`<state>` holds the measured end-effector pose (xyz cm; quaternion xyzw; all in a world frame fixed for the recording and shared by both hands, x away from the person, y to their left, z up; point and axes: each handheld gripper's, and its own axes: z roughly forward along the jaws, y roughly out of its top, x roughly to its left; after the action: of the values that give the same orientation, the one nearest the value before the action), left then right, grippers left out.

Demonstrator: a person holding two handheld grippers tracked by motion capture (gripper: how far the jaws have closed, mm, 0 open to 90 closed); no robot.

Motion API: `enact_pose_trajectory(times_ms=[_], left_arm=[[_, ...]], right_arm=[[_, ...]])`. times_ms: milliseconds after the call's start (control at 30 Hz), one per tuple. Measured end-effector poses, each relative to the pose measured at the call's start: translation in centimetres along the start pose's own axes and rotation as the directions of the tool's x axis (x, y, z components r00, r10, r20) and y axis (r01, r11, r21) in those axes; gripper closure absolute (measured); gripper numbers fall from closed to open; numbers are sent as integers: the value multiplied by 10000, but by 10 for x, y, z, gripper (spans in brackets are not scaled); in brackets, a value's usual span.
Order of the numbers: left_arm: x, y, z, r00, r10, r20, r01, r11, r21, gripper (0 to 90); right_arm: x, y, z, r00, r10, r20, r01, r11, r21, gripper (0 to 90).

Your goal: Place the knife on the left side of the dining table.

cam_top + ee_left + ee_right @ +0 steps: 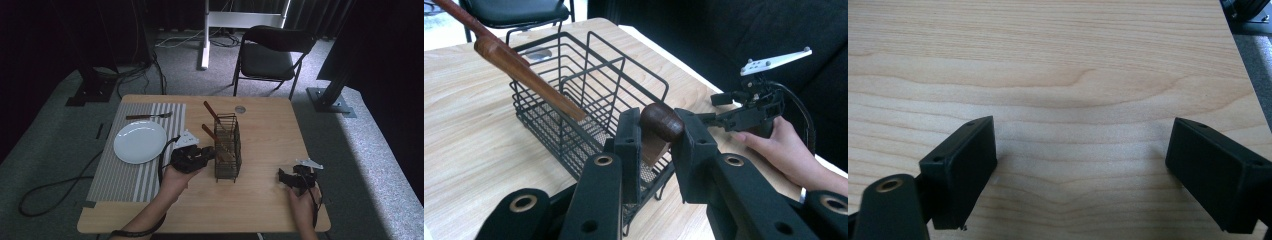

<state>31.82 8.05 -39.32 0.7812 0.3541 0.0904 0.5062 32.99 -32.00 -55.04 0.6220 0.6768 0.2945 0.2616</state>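
Observation:
A black wire basket (pixel 227 147) stands upright in the middle of the wooden table (pixel 265 205). Two wooden-handled utensils lean in it: one long handle (pixel 212 113) sticks out towards the back, and a shorter handle (pixel 209 133) sits lower. My left gripper (pixel 212 152) is at the basket's left side. In the left gripper view it (pixel 656 135) is shut on the rounded end of a wooden handle (pixel 663 121) that runs down into the basket (pixel 574 100). The other handle (pixel 519 65) leans across the basket. My right gripper (pixel 282 177) rests low over bare table, open and holding nothing (pixel 1080 170).
A striped placemat (pixel 120 170) on the left carries a white plate (pixel 140 142) and a wooden-handled fork (pixel 148 116). A small round disc (pixel 240 109) lies near the table's back edge. A black folding chair (pixel 272 52) stands beyond the table. Cables trail on the floor at left.

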Motion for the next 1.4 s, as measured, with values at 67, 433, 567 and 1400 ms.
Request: enact_pose_trajectory(times_ms=[67, 433, 567, 1400], left_arm=[[1, 2, -1, 10000, 63, -45, -63, 10000, -72, 750], [3, 13, -30, 9999, 112, -54, -115, 9978, -653, 751], [2, 17, -43, 9999, 152, -9, -152, 9961, -867, 751], [11, 23, -113, 9973, 342, -649, -446, 9849, -1673, 750]], right_arm=[[0, 0, 0, 10000, 17, -3, -17, 10000, 9, 122], [0, 0, 0, 10000, 2, 0, -2, 10000, 0, 122], [0, 0, 0, 10000, 1, 0, -1, 10000, 21, 122], [0, 0, 0, 10000, -6, 2, 6, 10000, 11, 122]])
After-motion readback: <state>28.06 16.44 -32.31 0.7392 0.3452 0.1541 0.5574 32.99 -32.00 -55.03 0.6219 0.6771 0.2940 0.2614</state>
